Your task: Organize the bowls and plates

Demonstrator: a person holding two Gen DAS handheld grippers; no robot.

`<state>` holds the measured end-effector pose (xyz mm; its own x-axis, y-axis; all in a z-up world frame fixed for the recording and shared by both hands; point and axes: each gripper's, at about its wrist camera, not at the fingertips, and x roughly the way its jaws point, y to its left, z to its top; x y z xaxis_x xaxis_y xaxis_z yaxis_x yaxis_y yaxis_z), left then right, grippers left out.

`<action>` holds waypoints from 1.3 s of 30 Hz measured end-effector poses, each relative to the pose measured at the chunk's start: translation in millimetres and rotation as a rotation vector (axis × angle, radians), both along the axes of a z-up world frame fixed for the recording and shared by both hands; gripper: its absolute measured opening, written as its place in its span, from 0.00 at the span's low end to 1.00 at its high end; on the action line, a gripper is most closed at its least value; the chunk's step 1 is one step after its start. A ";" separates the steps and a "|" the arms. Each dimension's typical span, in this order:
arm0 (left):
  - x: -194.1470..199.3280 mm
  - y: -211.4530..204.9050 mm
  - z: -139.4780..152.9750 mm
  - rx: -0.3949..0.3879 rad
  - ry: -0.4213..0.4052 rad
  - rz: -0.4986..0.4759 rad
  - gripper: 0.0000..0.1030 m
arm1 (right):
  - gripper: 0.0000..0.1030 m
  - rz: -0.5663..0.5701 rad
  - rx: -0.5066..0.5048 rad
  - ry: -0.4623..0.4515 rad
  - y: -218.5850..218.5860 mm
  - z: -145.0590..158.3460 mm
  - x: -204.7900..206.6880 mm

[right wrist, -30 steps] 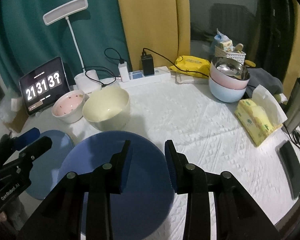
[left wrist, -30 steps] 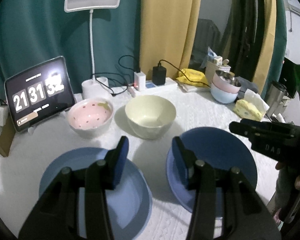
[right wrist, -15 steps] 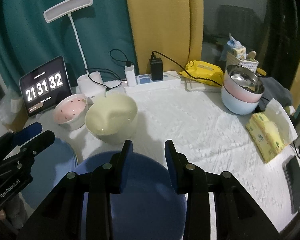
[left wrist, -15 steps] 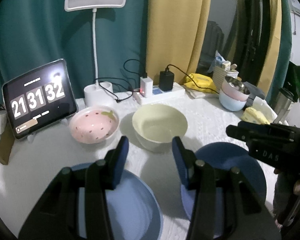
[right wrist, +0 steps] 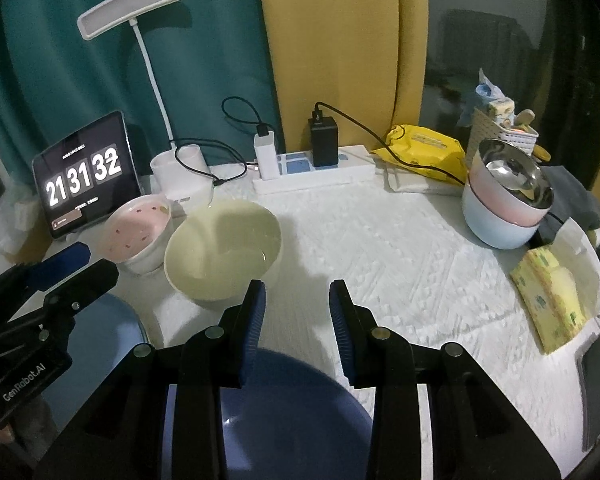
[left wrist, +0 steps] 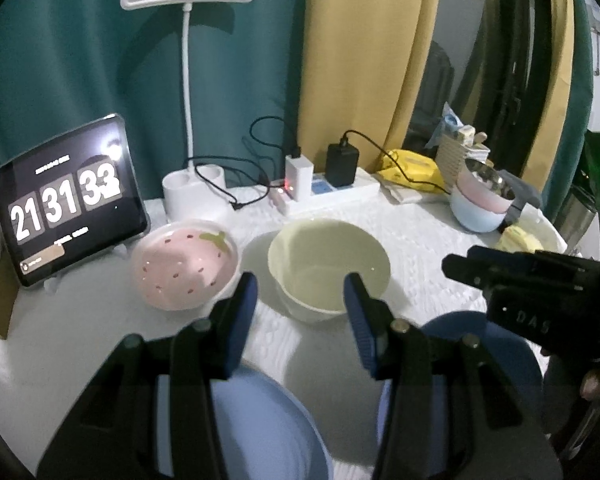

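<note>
Blue-padded left gripper [left wrist: 300, 300] has slid forward vs a second ago: left wrist view now has the cream bowl [left wrist: 329, 270] right between and past the fingertips, where earlier both blue plates filled the lower frame. Fingers apart, nothing between them. Light blue plate [left wrist: 268, 428] is cut off at 6 o'clock under the fingers, dark blue plate [left wrist: 496, 344] at 4 o'clock, partly behind the right gripper [left wrist: 460, 268] coming in from 3 o'clock. Pink strawberry bowl [left wrist: 186, 268] at 9 o'clock of the cream bowl, almost touching it; both look empty. Stacked bowls [left wrist: 480, 208] at 2 o'clock: steel on pink on pale blue. Tablet clock [left wrist: 66, 200] ticked from 32 to 33. Right wrist view: right gripper [right wrist: 296, 312] also moved forward; fingers apart, empty, hovering over the white tablecloth [right wrist: 400, 264]. Dark blue plate [right wrist: 284, 412] has dropped to 6 o'clock, mostly under the fingers. Cream bowl [right wrist: 222, 254] at 11 o'clock, empty, pink strawberry bowl [right wrist: 138, 232] touching it at 10. Left gripper [right wrist: 76, 264] enters at 9 o'clock above the light blue plate [right wrist: 112, 324]. Stacked bowls [right wrist: 504, 204] at 2 o'clock, the top steel one empty as far as I can see.
</note>
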<state>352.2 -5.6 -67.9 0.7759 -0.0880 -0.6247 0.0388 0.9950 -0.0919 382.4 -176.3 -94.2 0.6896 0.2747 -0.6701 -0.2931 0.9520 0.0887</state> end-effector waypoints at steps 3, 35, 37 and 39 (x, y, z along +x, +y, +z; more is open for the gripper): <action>9.7 0.6 -4.2 -0.008 0.012 0.007 0.45 | 0.34 0.004 0.002 0.008 3.2 -2.3 8.1; 78.1 4.7 -65.9 -0.045 0.221 0.042 0.43 | 0.34 -0.016 0.023 0.235 39.9 -58.7 83.9; 78.4 4.8 -65.7 -0.048 0.217 0.039 0.43 | 0.34 -0.015 0.016 0.233 41.6 -59.5 84.4; 77.7 3.7 -65.7 -0.057 0.214 0.020 0.34 | 0.31 -0.010 0.014 0.225 43.0 -59.6 84.3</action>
